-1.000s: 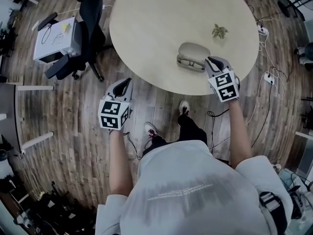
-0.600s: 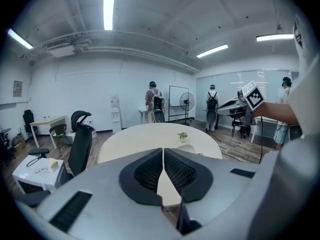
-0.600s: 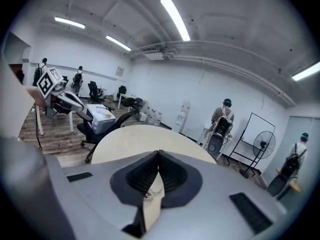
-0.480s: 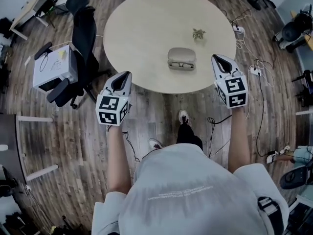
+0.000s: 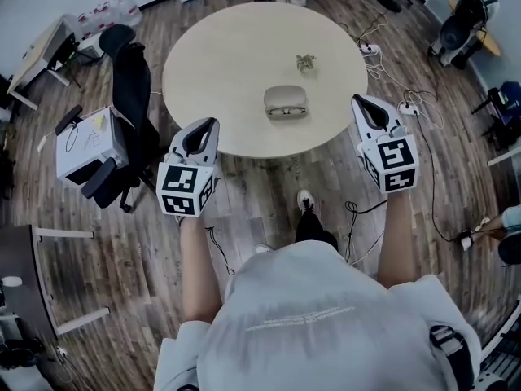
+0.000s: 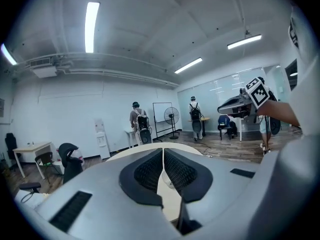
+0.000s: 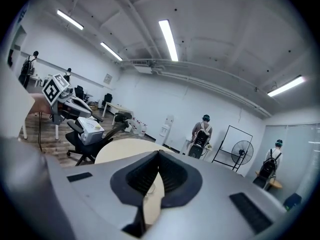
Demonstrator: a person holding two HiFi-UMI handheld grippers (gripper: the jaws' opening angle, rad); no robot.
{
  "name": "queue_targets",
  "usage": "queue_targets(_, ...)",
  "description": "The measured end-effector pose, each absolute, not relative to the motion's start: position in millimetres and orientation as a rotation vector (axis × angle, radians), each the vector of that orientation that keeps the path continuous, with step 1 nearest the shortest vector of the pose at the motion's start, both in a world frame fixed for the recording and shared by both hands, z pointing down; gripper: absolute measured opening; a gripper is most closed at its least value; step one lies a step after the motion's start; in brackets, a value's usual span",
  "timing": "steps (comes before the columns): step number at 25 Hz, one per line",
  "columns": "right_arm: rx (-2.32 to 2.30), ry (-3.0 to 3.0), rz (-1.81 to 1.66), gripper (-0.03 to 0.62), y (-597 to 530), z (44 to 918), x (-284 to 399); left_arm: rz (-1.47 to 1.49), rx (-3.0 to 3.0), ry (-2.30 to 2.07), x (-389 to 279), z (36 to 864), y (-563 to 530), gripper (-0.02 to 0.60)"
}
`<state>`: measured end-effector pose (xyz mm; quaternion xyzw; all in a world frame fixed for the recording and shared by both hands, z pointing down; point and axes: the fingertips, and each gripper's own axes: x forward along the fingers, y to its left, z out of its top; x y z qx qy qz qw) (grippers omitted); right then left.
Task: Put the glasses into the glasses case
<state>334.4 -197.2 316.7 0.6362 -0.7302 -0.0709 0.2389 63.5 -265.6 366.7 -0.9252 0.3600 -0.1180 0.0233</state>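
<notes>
Retreating: the left tool point(image 5: 210, 125) and the right tool point(image 5: 360, 100) were held off the near edge of the round worktop point(image 5: 212, 55), over the wooden floor, both drawn back from where they had been a second before.
Change: the right tool had been at the glasses case point(image 5: 286, 103); it was now well apart from it.
Tool state: both pairs of jaws were found pressed together, nothing between them.
Task's thing: the case lay alone near the worktop's middle. The glasses could not be made out separately in any view.
Meaning: the placing was judged done or nearly so, with the glasses presumed inside. This could not be confirmed.
Head view only: the case was shown, with a small spiky object point(image 5: 305, 62) beyond it, too small to be identified.
Gripper views only: the closed jaws were shown, each opposite tool held aloft, and standing people point(image 6: 139, 121) far across the room.
</notes>
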Motion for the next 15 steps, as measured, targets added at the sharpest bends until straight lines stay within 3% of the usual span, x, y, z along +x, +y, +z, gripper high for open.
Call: queue_targets(15,1.767,-1.949,-0.201,0.0,-157,313,339,-0.368,-2.841,1.029,86,355,-231,0.017)
